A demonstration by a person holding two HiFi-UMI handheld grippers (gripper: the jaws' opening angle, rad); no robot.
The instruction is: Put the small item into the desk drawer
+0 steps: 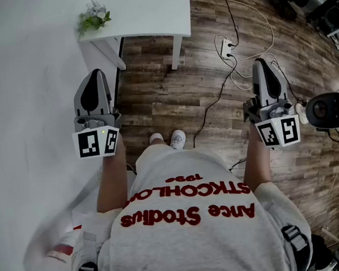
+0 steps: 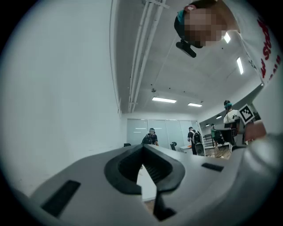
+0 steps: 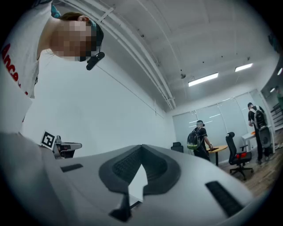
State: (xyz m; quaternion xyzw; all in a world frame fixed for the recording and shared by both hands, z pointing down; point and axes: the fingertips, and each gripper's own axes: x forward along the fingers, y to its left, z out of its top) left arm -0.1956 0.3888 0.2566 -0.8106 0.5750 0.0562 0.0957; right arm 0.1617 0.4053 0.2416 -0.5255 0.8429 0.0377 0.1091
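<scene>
A small leafy sprig (image 1: 92,17), green with pale blooms, is seen on the white desk (image 1: 145,6), ahead of the left gripper (image 1: 96,72) and just past its tips. It is perhaps the small item, though so little of it is resolved that this cannot be settled. The two grippers are held pointing forward, well apart, with the person's shoes (image 1: 170,139) between them. The left gripper's jaws are closed tip to tip with nothing caught. The right gripper (image 1: 261,61) is likewise closed and empty. Ahead of the right gripper, a power strip (image 1: 226,48) and loose cables (image 1: 214,101) are spread over the wood floor (image 1: 154,97). A black camera (image 1: 328,110) stands just to its right.
</scene>
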